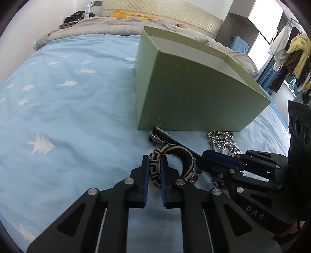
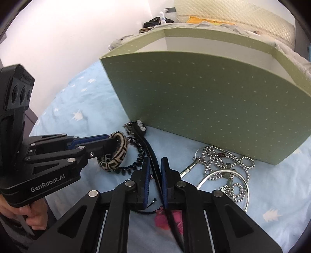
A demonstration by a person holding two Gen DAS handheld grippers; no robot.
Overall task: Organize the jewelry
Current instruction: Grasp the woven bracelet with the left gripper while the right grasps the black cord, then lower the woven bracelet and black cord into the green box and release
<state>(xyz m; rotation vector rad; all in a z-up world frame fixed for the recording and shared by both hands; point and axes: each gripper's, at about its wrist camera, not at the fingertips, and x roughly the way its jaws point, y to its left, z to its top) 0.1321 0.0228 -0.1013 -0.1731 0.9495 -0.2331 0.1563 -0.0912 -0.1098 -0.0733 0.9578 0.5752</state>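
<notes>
Left gripper (image 1: 155, 173) clamps the woven bangle (image 1: 171, 163) mid-frame, right gripper (image 2: 155, 173) pinches a black strap (image 2: 149, 148), presumably headed for the green box (image 1: 194, 97).

Bed: light blue sheet (image 1: 68, 101) with white tree print; crumpled grey duvet (image 1: 108, 25) at the far end; yellow pillow (image 1: 124, 14) against a cream quilted headboard (image 1: 175, 11). Wall (image 2: 68, 39): plain white, left side. Window (image 1: 266, 21): bright daylight, right side. Garments (image 1: 291, 50): hanging at far right, yellow and white among them. Bottle (image 1: 87, 11): upright beside the far-left corner of the bed.
</notes>
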